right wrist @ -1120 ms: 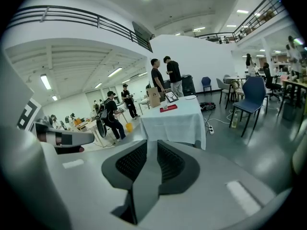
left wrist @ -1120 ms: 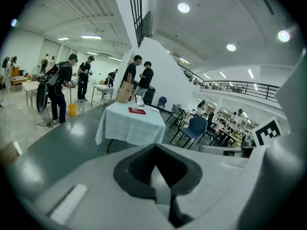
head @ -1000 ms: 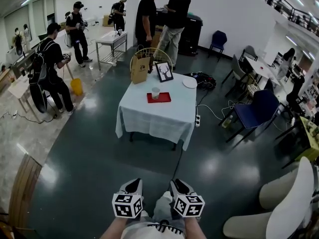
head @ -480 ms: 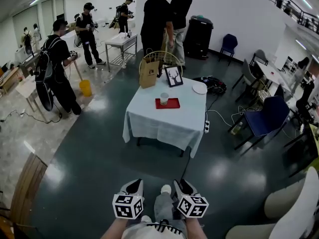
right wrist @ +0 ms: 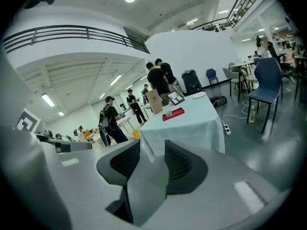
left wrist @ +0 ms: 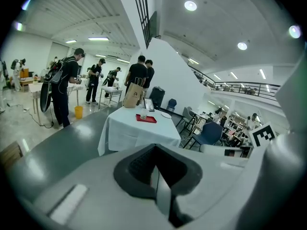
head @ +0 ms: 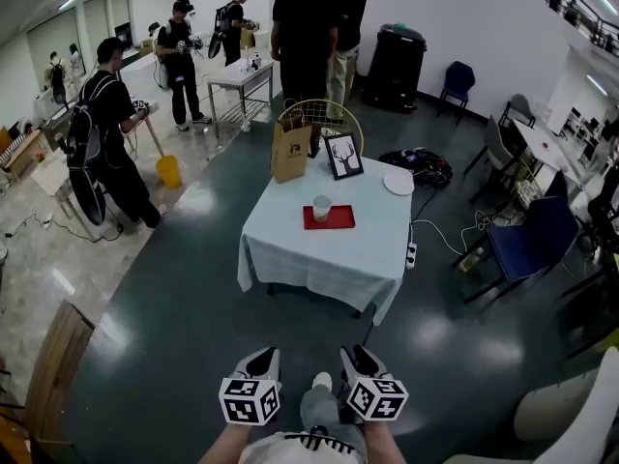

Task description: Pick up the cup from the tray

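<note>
A pale cup (head: 321,208) stands upright on a red tray (head: 330,218), on a table with a white cloth (head: 329,249) several steps ahead of me. Both grippers hang low near my body, far short of the table. My left gripper (head: 260,358) is shut with nothing in it, and so is my right gripper (head: 354,356). The left gripper view shows its own jaws (left wrist: 157,186) pressed together, with the cup (left wrist: 143,114) and tray (left wrist: 146,119) small in the distance. The right gripper view shows the same: closed jaws (right wrist: 146,176), cup (right wrist: 168,111), tray (right wrist: 173,114).
On the table also stand a brown paper bag (head: 290,149), a framed picture (head: 343,156) and a white plate (head: 397,182). Two people (head: 311,27) stand behind it, others at the left. A blue chair (head: 530,242), floor cables (head: 440,235) and a power strip (head: 412,254) lie right of the table.
The table, tray and cup have come closer and shifted slightly right in the head view as I walk forward. Both grippers stay shut and low.
</note>
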The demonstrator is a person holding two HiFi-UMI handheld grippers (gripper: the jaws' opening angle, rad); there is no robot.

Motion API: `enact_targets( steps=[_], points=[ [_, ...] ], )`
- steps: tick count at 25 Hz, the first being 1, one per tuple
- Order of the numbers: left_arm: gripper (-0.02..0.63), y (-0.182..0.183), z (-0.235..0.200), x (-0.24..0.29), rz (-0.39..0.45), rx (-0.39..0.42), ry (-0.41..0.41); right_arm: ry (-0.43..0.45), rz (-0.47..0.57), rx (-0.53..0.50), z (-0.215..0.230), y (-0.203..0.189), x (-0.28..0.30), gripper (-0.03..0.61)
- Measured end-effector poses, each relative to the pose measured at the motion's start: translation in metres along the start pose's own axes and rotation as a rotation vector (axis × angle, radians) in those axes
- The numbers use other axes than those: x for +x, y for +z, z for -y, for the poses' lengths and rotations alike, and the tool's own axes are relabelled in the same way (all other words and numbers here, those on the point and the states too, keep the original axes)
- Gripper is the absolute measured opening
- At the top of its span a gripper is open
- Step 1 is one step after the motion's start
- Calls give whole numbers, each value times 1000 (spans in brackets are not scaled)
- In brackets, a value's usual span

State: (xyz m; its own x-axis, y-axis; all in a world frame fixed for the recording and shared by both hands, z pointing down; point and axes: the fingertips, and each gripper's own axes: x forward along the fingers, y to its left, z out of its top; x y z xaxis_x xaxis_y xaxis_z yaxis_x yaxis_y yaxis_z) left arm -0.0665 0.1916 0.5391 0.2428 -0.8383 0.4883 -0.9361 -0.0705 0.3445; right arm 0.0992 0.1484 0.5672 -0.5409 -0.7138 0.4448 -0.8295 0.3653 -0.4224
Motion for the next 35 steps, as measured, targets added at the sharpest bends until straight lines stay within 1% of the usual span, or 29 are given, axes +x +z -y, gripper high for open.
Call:
enact_targets(
  steps=[7,12,16,19,20,24,28,32,35],
  points=[
    [0,51,11,76,13,-25,29,48,-4,-38,40,72,62,190],
    [0,79,20,127,19,-45,64,93,-54,-97,68,109,102,199],
    [0,95,28,158,26,-53,61,79,-90,-113,96,118,124,199],
    [0,107,26,174,27,-35,71,80,-109,-183,100,121,139,203],
    [0,108,25,178,21,-31,77,83,-114,-190,102,121,142,206],
    [0,110,20,194,2,-31,94,116,-126,-175,104,123,156,223],
    [0,119,14,215,-6,-23,96,136,-111,-174,105,137,174,239],
    [0,132,9,240,-6,2,67,124,-75,-186,109,155,195,256],
    [0,140,-5,264,-21,-3,63,117,-60,-200,109,170,216,269]
  ],
)
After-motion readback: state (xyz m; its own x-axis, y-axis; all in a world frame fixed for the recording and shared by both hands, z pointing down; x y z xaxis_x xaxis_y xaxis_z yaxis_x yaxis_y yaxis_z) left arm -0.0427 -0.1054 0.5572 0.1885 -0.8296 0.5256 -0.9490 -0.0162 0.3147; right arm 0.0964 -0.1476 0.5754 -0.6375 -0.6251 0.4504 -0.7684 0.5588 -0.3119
